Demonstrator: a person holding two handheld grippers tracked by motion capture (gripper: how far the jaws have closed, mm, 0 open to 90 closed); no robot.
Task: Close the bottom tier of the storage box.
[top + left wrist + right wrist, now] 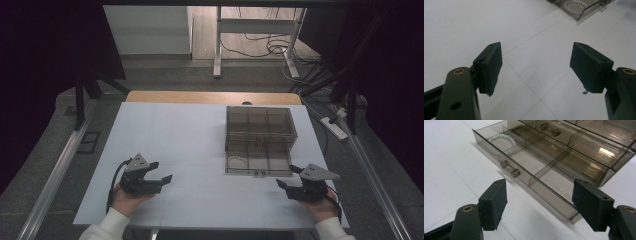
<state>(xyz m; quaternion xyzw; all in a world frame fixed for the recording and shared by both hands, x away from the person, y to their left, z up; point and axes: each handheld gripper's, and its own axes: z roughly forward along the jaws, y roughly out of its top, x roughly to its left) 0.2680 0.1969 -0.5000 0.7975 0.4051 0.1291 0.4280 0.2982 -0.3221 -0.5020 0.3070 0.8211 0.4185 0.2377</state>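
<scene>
Box: a smoky clear drawer box point(260, 124) stands on the far right part of the white tabletop point(185, 135), its front turned toward the person.
Drawer: the bottom drawer point(257, 161) is pulled out toward the person; dividers split it into compartments.
Drawer in right gripper view: the drawer point(534, 173) runs slantwise just beyond the jaws, its near corner low between them and not touching them.
Handle: a small clear bar handle point(510, 169) sits on the drawer front; a second handle point(550, 129) shows on the drawer above.
Ring: a pale beaded ring point(501, 142) lies flat in the end compartment of the open drawer, at its left end as the high view shows it point(238, 161).
Ring in left gripper view: the same ring point(573, 5) shows through the drawer corner at the top edge.
Left gripper: the left gripper point(159, 172) is held low over the near left tabletop, well apart from the box, pointing right.
Left jaws: spread wide, bare tabletop between them point(535, 67).
Right gripper: the right gripper point(289, 177) is held just in front of the drawer's right front corner, pointing left.
Right jaws: spread wide, pinching nothing point(539, 202).
Hands: one hand point(125, 199) grips the left gripper, the other point(322, 207) the right; white sleeves at the bottom edge.
</scene>
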